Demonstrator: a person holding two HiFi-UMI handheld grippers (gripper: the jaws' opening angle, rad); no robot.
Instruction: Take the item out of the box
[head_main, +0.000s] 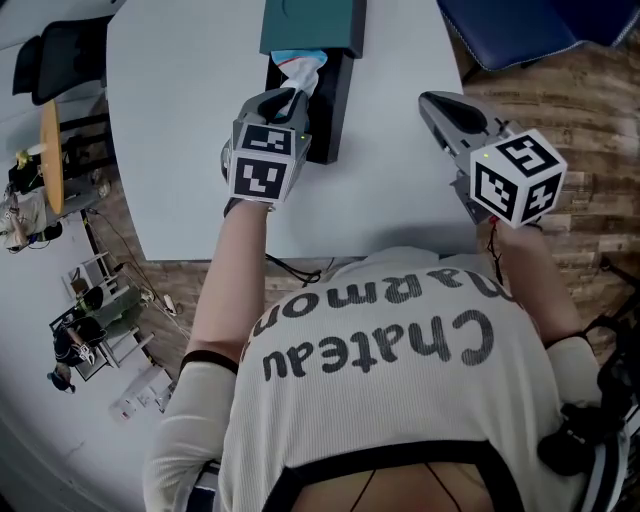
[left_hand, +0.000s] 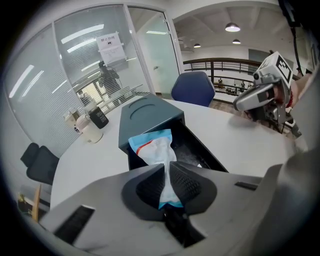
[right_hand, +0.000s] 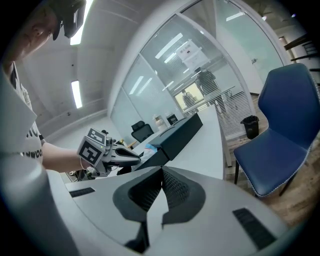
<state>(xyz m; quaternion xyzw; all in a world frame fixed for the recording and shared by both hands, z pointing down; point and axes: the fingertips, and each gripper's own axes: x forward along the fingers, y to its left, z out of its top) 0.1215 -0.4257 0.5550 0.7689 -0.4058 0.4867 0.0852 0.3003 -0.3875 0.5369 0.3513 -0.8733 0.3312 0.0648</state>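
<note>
"Where has the packet got to?"

"The white-and-blue packet (left_hand: 152, 147) sticks up over the open black tray (left_hand: 200, 150) of the box (left_hand: 150, 112). Its top end is just by the mouth of the teal cover, and its lower end is squeezed thin between two ribbed pads."

"So it's caught?"

"Yes, the left gripper (left_hand: 167, 172) is pinching that lower end, angled steeply down over the tray."

"And the other one?"

"The right gripper (right_hand: 161, 172) is off to the side by the edge of the white table (head_main: 180, 120), well apart from the box. Its jaws are pressed together on nothing."
</note>
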